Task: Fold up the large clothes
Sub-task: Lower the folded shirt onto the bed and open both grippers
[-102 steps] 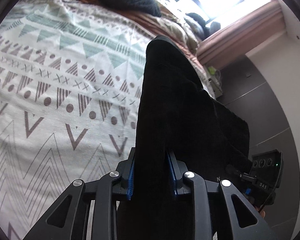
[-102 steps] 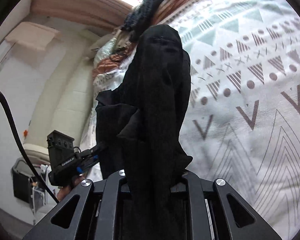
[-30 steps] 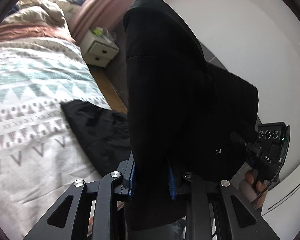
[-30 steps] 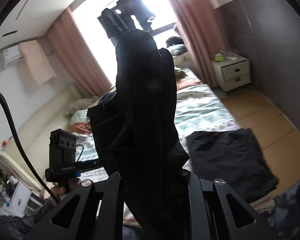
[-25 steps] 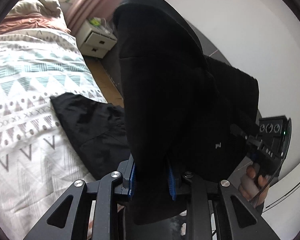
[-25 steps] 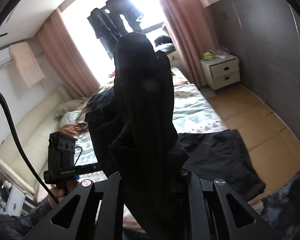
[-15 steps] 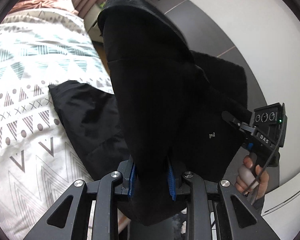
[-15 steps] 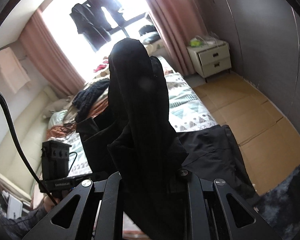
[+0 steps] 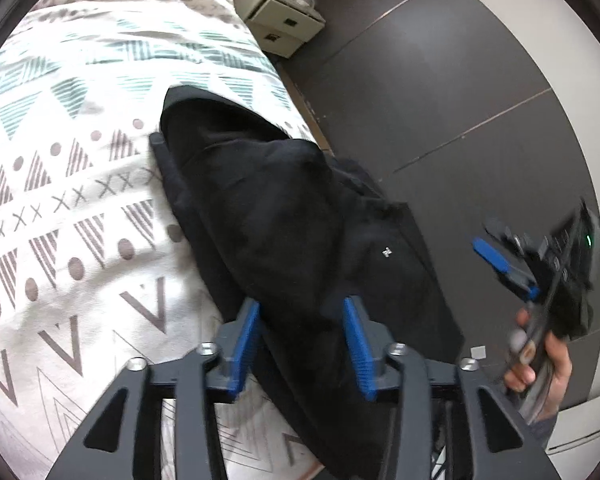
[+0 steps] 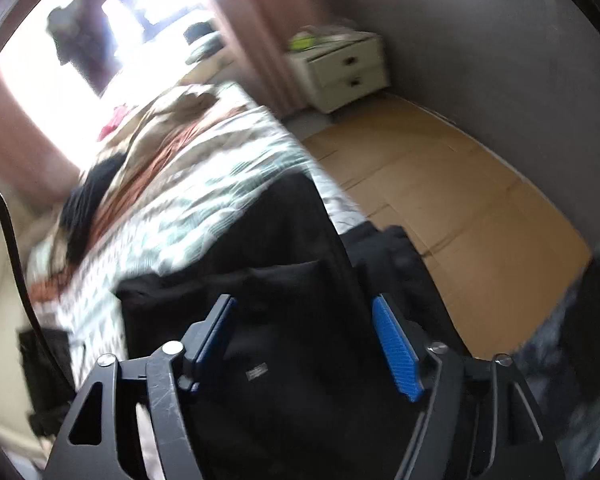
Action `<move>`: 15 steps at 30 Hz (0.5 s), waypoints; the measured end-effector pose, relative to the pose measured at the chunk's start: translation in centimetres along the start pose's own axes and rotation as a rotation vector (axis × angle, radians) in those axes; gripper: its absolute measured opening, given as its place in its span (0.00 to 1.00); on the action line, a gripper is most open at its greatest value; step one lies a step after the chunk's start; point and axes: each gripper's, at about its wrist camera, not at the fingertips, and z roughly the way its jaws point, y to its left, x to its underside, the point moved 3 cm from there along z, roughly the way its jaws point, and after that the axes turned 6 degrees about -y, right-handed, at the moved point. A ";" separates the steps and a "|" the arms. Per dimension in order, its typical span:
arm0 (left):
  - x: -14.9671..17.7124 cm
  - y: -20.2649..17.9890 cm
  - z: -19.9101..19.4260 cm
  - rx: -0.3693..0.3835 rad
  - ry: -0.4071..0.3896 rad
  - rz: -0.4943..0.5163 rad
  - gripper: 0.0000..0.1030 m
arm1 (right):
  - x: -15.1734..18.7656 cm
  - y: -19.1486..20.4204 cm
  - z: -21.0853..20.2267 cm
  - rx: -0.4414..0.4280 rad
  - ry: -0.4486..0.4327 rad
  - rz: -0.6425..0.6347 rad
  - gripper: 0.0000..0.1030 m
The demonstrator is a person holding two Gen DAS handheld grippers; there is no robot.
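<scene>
Now both tools' jaws have just opened, black garment (image 9: 284, 216) between them; its label unreadable.

The left gripper (image 9: 300, 344), jaws just opening, straddles the black garment (image 9: 284, 216) lying on the patterned bedspread (image 9: 60, 184).

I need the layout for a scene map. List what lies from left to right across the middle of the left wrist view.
Patterned bedspread → black garment → dark wall → right gripper in the person's hand.
</scene>
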 end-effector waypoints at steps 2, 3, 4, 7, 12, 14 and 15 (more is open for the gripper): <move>0.0 0.4 0.0 0.000 -0.006 0.000 0.48 | 1.3 -1.1 -2.2 0.054 -0.027 -0.014 0.69; -0.1 0.6 -0.1 -0.011 -0.011 0.006 0.48 | 1.9 -1.6 -2.8 0.077 -0.030 -0.021 0.69; -0.1 0.7 -0.2 -0.020 -0.014 0.012 0.48 | 3.1 -2.5 -4.0 0.110 -0.031 -0.019 0.69; -0.3 1.0 -0.2 -0.029 -0.023 0.021 0.48 | 6.4 -5.0 -6.2 0.130 -0.025 0.049 0.69; -0.8 1.8 0.2 -0.037 -0.033 0.013 0.48 | 11.5 -9.0 -8.5 0.156 -0.049 0.174 0.69; -1.0 1.8 0.5 -0.046 -0.044 0.026 0.48 | 12.2 -10.1 -7.8 0.149 -0.046 0.216 0.69; -1.2 1.6 0.7 -0.057 -0.052 0.043 0.48 | 12.8 -10.6 -7.5 0.141 -0.037 0.240 0.69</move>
